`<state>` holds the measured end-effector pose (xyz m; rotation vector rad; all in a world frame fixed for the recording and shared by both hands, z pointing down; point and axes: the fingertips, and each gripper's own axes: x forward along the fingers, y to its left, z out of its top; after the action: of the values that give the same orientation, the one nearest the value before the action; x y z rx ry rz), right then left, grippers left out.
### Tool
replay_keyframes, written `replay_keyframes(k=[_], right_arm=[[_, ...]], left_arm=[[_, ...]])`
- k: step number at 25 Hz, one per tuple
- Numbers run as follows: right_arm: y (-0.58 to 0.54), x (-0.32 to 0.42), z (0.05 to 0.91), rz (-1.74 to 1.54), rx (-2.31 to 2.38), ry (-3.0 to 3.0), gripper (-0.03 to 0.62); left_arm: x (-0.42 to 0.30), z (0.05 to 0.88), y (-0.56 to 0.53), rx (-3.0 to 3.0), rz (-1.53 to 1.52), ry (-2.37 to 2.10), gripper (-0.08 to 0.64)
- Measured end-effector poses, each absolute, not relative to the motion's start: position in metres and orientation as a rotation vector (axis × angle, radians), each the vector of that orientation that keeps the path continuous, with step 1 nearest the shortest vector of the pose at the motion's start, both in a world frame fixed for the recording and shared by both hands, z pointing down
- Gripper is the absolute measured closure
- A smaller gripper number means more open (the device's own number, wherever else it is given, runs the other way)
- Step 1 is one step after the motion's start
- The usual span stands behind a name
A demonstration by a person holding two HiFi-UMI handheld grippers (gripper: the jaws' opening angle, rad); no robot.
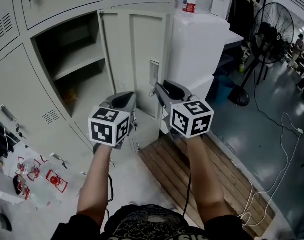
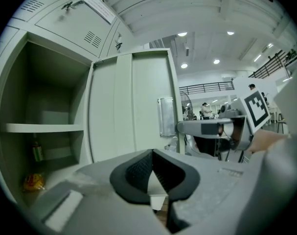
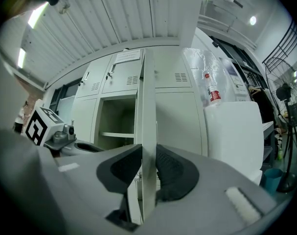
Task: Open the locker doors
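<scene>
Right gripper (image 3: 148,169) clamped on free edge of locker door (image 1: 136,54), door swung open at 12 o'clock | left gripper (image 2: 152,173) closed, empty, at right's 9 o'clock | risk: thin edge could slip from pads if pull left hinge arc; door might swing back.

An orange thing (image 2: 33,181) low inside the open locker (image 2: 55,82) is too small to identify; the bottle (image 1: 190,4) is cut by the head view's top edge
</scene>
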<state>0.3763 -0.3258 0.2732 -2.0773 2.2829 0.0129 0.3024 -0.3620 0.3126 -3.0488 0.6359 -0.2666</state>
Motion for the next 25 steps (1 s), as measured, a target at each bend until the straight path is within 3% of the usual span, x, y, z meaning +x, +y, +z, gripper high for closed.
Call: replay_keyframes(k=[25], right_arm=[[-0.286,0.352,0.265,0.038,-1.866,2.468,0.497]], left_arm=[[0.250,0.300,-0.320,-2.947,-0.241,1.041,0.560]])
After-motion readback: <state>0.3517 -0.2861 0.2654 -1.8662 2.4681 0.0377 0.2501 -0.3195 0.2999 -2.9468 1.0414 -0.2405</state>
